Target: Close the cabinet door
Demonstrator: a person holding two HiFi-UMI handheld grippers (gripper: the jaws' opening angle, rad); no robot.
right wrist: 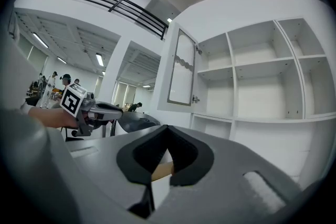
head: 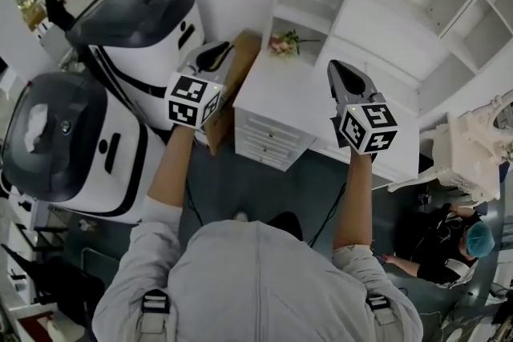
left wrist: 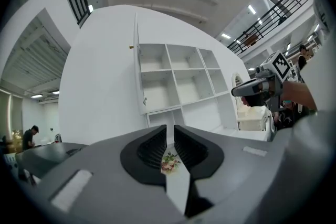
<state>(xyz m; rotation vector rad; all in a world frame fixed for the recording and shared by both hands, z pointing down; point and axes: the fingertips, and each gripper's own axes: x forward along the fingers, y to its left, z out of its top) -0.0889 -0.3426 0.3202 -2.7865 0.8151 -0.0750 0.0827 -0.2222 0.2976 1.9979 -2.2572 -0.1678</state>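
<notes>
The cabinet door (right wrist: pixel 181 68) looks light and stiff, best pushed near its knob (right wrist: pixel 195 98); left gripper (left wrist: pixel 170 131) barely ajar, right gripper (right wrist: pixel 167 131) closed, both empty.

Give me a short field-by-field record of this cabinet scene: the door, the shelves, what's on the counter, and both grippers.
Cabinet door: swung open, not yet closed
Shelves: white, bare in every visible compartment
Flowers: small bunch lying on the white counter
Left gripper: jaws slightly apart, nothing between them, not touching the door
Right gripper: jaws together, empty, not touching the door
</notes>
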